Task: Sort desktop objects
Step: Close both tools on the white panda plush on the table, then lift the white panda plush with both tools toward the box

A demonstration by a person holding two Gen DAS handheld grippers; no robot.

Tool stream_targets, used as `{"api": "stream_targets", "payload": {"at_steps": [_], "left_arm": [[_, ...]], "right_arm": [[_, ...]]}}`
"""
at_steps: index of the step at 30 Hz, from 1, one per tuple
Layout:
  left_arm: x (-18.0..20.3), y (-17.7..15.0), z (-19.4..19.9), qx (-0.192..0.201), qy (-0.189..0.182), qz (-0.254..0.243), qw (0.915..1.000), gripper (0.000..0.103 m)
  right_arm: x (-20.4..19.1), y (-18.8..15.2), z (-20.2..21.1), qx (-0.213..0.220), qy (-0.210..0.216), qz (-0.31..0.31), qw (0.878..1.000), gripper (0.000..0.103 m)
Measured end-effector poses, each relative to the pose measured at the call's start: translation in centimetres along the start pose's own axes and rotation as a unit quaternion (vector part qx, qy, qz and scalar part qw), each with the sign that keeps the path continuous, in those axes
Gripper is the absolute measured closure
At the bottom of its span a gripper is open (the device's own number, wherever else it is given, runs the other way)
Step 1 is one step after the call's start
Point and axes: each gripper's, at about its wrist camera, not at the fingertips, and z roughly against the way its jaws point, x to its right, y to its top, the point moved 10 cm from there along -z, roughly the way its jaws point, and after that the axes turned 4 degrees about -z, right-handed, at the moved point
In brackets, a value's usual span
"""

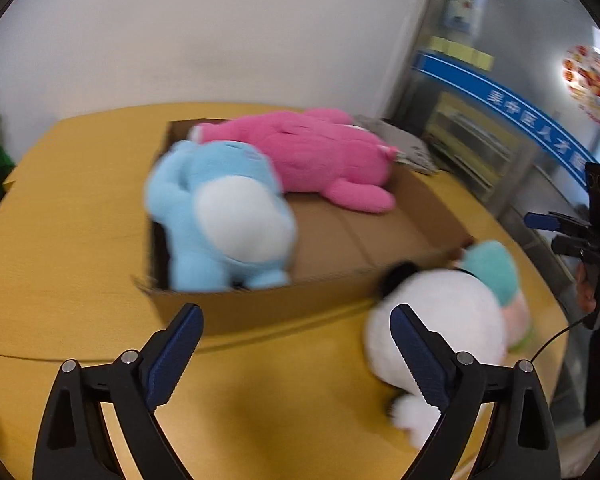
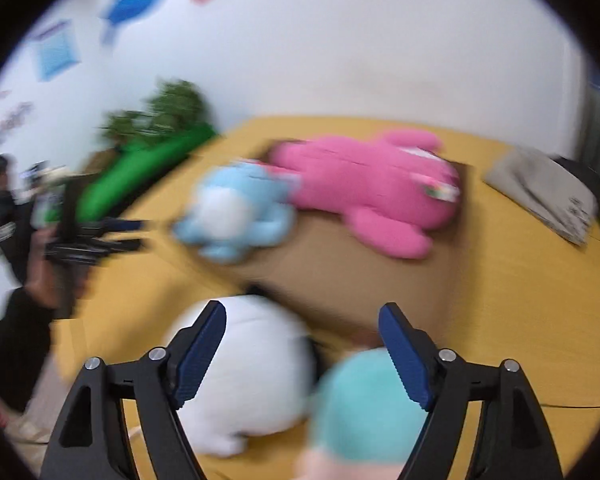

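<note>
Both grippers, left gripper and right gripper, fingers released, empty, blue plush and pink plush in cardboard box, white plush on surface touching box's near wall

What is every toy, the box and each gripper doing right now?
Cardboard box: open on top, sitting on the table.
Pink plush: lying in the box.
Blue plush: in the box, at its near corner.
White plush: on the table outside the box, not gripped.
Left gripper: open, empty.
Right gripper: open, over the white plush.
</note>
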Motion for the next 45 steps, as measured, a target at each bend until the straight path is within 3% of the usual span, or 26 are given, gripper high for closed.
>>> {"api": "stream_targets", "payload": {"at_steps": [3,8,13,15,19,27,35,40,42,45], "left_arm": [[4.2,-2.2,-1.7,-0.014,-0.053,0.001,0.9985,0.006],[7.8,-4.7,-5.1,-0.037,-0.103,0.016,0.9939,0.006],[10.4,-6.8,-7.4,-0.058,-0.151,0.034,0.9863,0.007],[11.4,-7.5,-8.2,-0.065,-0.17,0.041,0.9824,0.013],[13.0,-9.5,-6.8,-0.076,-0.16,0.021,0.9839,0.017],[13.9,-12.1,-2.9,-0.069,-0.164,0.039,0.9833,0.017],[11.3,-10.7,-1.7,-0.043,-0.156,0.069,0.9844,0.015],[11.7,-12.8,-4.0,-0.087,-0.164,0.061,0.9808,0.017],[12.7,-13.5,-4.2,-0.093,-0.182,0.061,0.977,0.031],[13.2,-13.7,-3.9,-0.09,-0.182,0.06,0.9773,0.037]], "right_arm": [[-3.5,-3.9,-0.4,-0.011,0.033,-0.002,0.999,0.024],[-1.9,-9.3,-5.4,-0.061,0.009,-0.078,0.995,0.024],[-2.7,-11.9,-8.8,-0.091,0.008,-0.072,0.993,0.026],[-3.4,-12.4,-9.5,-0.093,0.021,-0.078,0.992,0.026],[-4.6,-13.2,-10.0,-0.096,0.035,-0.066,0.993,0.038],[-6.4,-14.9,-9.0,-0.099,0.066,-0.057,0.991,0.039],[-6.4,-15.1,-7.1,-0.08,0.077,-0.067,0.992,0.039],[-5.6,-16.2,-8.5,-0.093,0.081,-0.098,0.988,0.041],[-5.7,-16.3,-8.5,-0.089,0.1,-0.111,0.985,0.053],[-5.8,-16.4,-8.2,-0.087,0.107,-0.111,0.984,0.059]]}}
